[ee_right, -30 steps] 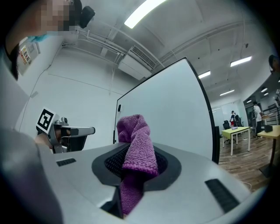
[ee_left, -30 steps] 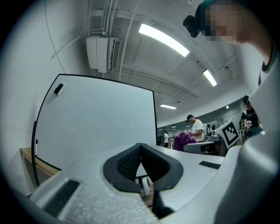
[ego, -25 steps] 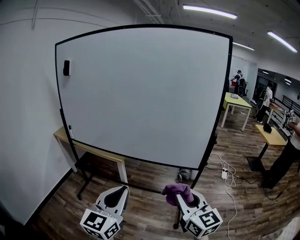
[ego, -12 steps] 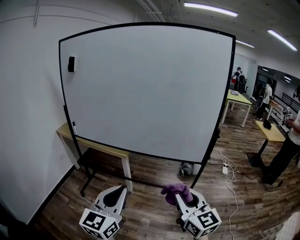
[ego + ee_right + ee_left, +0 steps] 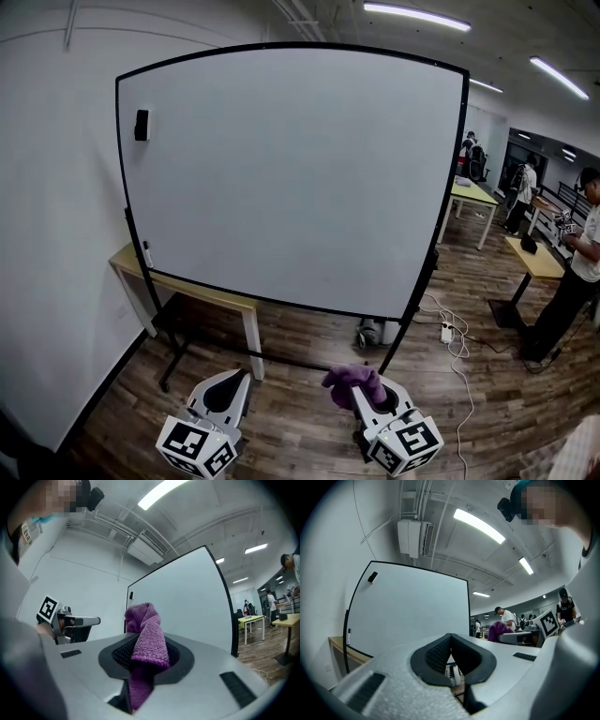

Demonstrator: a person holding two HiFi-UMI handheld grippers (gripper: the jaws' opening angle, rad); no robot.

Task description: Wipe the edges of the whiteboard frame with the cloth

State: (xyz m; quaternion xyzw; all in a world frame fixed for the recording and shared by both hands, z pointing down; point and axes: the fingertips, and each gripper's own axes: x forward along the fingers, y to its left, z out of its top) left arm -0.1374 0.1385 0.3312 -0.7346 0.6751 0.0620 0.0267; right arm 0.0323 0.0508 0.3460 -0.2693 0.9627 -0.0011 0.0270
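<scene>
Down low in front of us, the right gripper had its jaws pinched tight on the cloth. The left gripper was beside it, with its jaws closed together and nothing between them. Both were near the wooden floor, well apart from the whiteboard.

We thought the wiping had not begun yet, because the cloth was nowhere near the black frame. The job right then looked like bringing the cloth up to the frame.

To do that well, we thought it best to pick 1 corner and start there, so no bit got missed. The soft lump of cloth should press on the thin black edge. The hard jaws should not touch it, or they could scratch it. A slow slide along each of the 4 sides would do the rest, and a tight pinch would stop the cloth from slipping out. The board stood on a thin black stand, so we guessed it might wobble if pushed hard. The empty left gripper could help hold it steady.

The cloth was purple and looked soft and bumpy, like a little towel. It was bunched into a lump that stuck out past the jaws. In the right gripper view, a tail of it hung down between them.
</scene>
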